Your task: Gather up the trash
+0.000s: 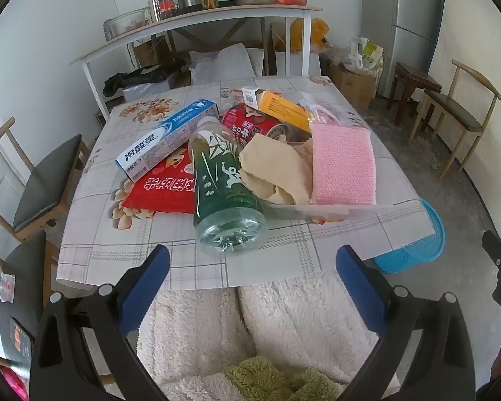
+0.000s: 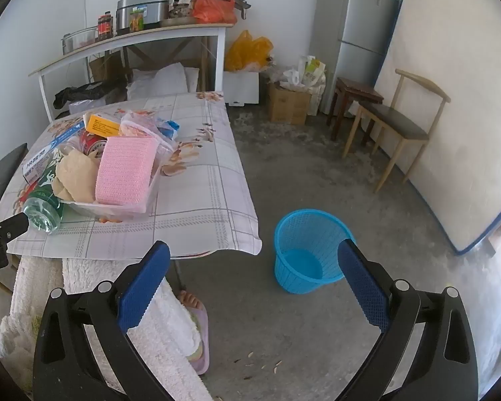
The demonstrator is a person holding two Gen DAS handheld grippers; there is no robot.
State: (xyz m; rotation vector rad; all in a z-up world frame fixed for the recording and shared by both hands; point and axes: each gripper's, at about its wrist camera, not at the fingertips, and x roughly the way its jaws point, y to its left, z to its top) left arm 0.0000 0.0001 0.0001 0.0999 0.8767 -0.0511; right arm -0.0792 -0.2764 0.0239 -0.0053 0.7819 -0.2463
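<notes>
A pile of trash lies on the table: a green plastic bottle on its side, a blue toothpaste box, a red snack bag, a red can, an orange box, a beige cloth and a pink sponge in a clear tray. My left gripper is open and empty just before the bottle's base. My right gripper is open and empty, off the table's corner, near the blue mesh basket on the floor. The basket shows empty.
Chairs stand left of the table and by the right wall. A shelf table with pots and jars stands behind. Boxes and bags, a fridge and a mattress line the far right. The person's fleece-clad legs are below.
</notes>
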